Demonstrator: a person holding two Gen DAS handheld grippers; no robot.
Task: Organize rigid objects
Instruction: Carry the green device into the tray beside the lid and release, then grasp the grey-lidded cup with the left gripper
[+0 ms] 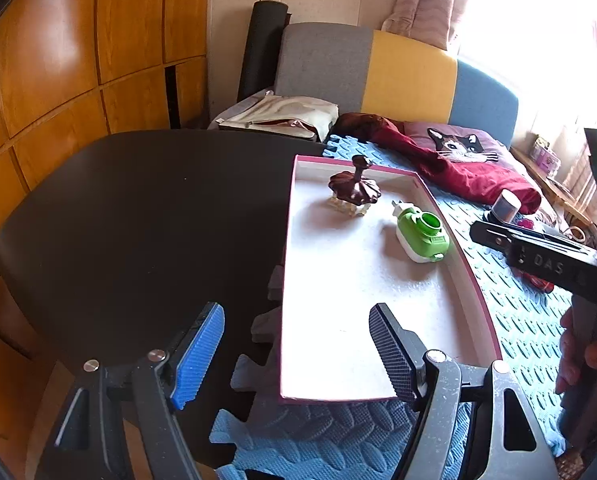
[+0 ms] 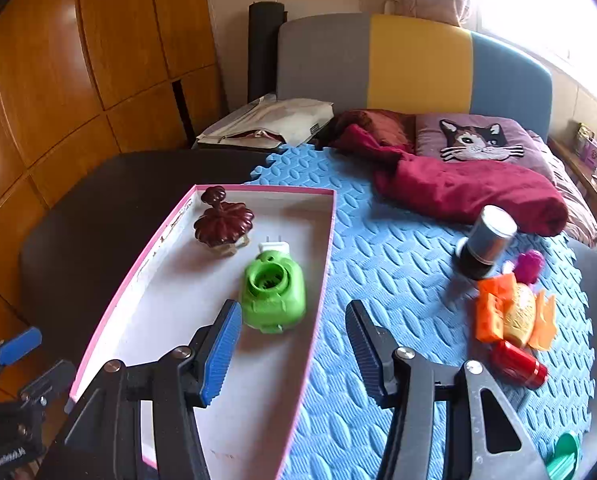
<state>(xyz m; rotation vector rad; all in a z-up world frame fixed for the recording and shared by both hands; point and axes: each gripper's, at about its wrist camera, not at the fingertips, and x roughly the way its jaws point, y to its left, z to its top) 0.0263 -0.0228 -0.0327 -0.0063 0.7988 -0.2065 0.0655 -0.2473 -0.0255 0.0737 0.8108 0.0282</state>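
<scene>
A pink-rimmed white tray (image 1: 358, 300) (image 2: 170, 304) lies half on the blue foam mat (image 2: 398, 248). Inside it stand a brown pumpkin-shaped lid (image 1: 354, 190) (image 2: 222, 222) and a green plug-in device (image 1: 422, 236) (image 2: 272, 294). My left gripper (image 1: 294, 354) is open and holds nothing, just off the tray's near left corner. My right gripper (image 2: 294, 350) is open over the tray's right rim, with the green device just beyond its blue pad (image 2: 222, 352). On the mat to the right lie a grey-and-black cylinder (image 2: 484, 242), orange toy pieces (image 2: 514, 312), a red can (image 2: 518, 364) and a magenta piece (image 2: 530, 266).
A black table (image 1: 138, 220) lies left of the tray. A red cloth (image 2: 458, 192) and a cat cushion (image 2: 478, 138) lie at the back of the mat. Behind them is a grey, yellow and blue headboard (image 2: 414, 64). A green lid (image 2: 564, 456) sits at the mat's near right corner.
</scene>
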